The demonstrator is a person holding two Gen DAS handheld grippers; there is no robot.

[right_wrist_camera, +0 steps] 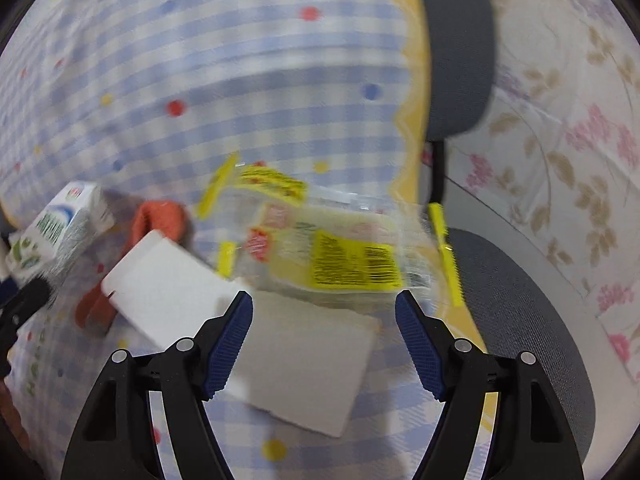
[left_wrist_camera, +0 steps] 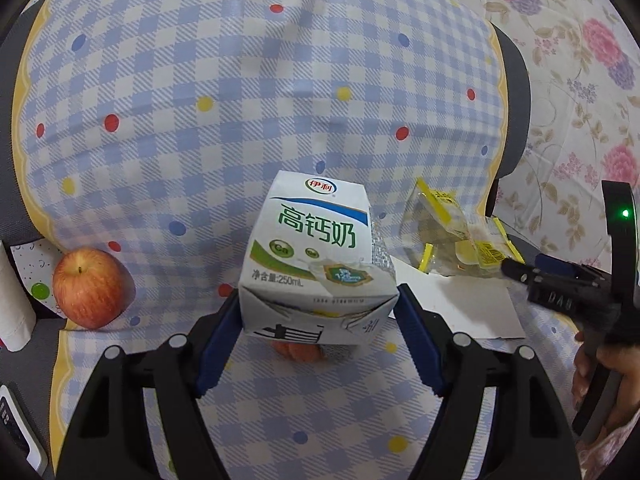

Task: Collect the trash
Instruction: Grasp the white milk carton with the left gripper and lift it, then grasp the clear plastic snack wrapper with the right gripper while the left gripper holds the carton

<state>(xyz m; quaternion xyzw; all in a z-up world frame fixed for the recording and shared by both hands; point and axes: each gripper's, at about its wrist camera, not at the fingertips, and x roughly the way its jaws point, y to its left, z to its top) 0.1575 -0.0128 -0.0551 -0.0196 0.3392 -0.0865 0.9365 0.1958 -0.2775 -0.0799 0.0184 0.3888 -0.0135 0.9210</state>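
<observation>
A white and green milk carton [left_wrist_camera: 316, 256] sits upright between the blue pads of my left gripper [left_wrist_camera: 319, 290], which is shut on its lower end; the carton hangs above the checked tablecloth. The carton shows again, blurred, in the right wrist view [right_wrist_camera: 60, 228]. A crumpled clear wrapper [right_wrist_camera: 340, 248] with yellow labels lies just ahead of my right gripper [right_wrist_camera: 323, 295], whose jaws stand open with nothing between them. In the left wrist view the wrapper [left_wrist_camera: 452, 236] is right of the carton, and the right gripper [left_wrist_camera: 516, 270] points at it.
A white card [right_wrist_camera: 304, 360] lies under the wrapper's near edge. Orange peel [right_wrist_camera: 160, 216] sits beside the card. A red apple [left_wrist_camera: 92, 288] rests at the cloth's left edge. A grey chair [right_wrist_camera: 456, 60] stands past the table's right edge, against a floral cloth [left_wrist_camera: 580, 80].
</observation>
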